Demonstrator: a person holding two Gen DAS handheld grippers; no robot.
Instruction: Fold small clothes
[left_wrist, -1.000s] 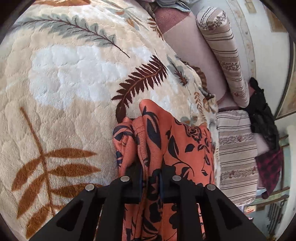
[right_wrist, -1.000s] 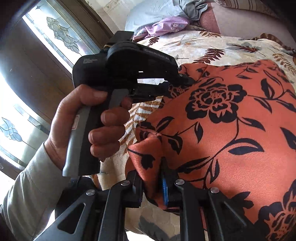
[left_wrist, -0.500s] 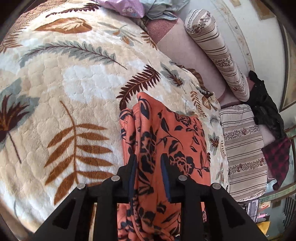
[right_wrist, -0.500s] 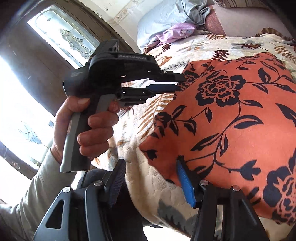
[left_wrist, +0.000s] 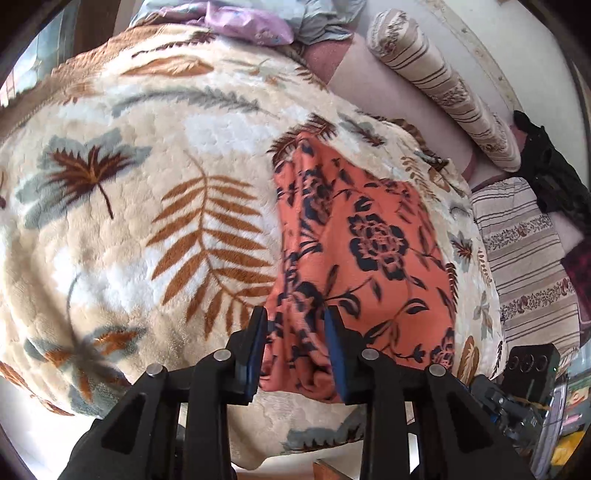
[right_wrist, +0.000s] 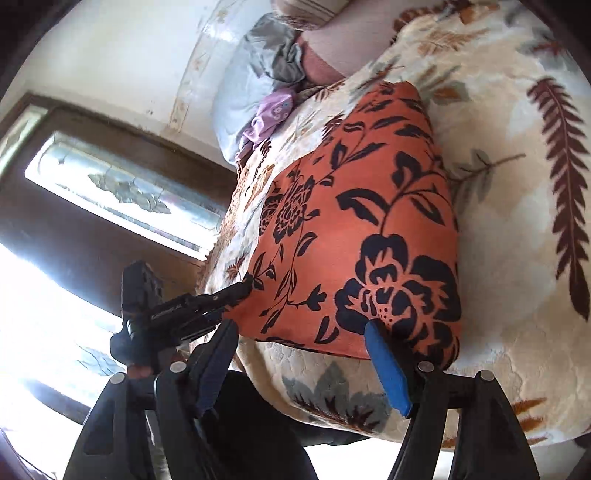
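An orange garment with a black floral print (left_wrist: 373, 251) is lying folded on the leaf-patterned blanket (left_wrist: 155, 192) covering the bed, sitting right of centre in the left wrist view. The left gripper (left_wrist: 295, 343) is hovering over its near edge, jaws apart, pads not pressing the cloth. The right gripper (right_wrist: 303, 354) is opening wide at the garment's lower edge, holding nothing. A striped bolster (left_wrist: 439, 85) and purple clothes (left_wrist: 247, 26) are lying along the top.
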